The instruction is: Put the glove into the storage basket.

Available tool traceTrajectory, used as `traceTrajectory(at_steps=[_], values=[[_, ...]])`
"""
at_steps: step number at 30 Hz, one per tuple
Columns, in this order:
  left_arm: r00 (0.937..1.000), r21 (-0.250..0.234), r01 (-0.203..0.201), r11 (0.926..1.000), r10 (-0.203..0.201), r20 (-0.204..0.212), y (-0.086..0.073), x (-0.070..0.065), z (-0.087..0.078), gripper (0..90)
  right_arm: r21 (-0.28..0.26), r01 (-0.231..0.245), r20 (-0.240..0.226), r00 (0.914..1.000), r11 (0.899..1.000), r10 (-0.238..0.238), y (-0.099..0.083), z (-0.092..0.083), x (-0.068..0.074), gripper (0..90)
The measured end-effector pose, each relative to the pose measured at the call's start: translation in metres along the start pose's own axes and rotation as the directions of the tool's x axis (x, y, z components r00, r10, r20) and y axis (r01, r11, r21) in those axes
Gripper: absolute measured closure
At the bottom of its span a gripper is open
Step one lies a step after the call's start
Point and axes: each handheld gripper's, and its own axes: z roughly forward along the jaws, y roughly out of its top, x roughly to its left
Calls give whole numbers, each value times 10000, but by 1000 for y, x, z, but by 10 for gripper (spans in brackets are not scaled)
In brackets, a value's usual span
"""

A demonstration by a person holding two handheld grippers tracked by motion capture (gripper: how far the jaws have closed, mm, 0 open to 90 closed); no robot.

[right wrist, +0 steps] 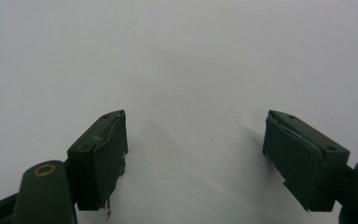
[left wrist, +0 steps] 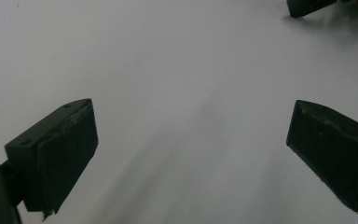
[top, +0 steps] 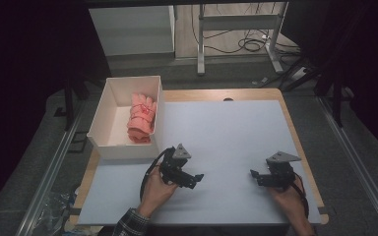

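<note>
Pink cloth in box, both grippers' fingers wide, empty.

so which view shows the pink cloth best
The high view: the pink cloth lies rolled inside the white box, near its right wall. The two gripper views look along open jaws at bare white table surface, so they add nothing about it.
</note>
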Motion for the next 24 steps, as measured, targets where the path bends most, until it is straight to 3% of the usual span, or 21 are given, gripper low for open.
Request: traceTrajectory(at_steps=[9, 21, 24], values=[[9998, -19, 169, 9999, -169, -135, -22, 5, -1, 21, 7, -7, 4, 10000, 10000, 7, 0, 0, 0, 221], [9988, 431, 269, 9987, -251, -419, -43, 11, 8, 19, 5, 1, 10, 10000, 10000, -1, 0, 0, 0, 220], [9987, 482, 94, 9988, -69, -512, -47, 11, 13, 9, 4, 2, 12, 10000, 10000, -2, 0, 0, 0, 220]])
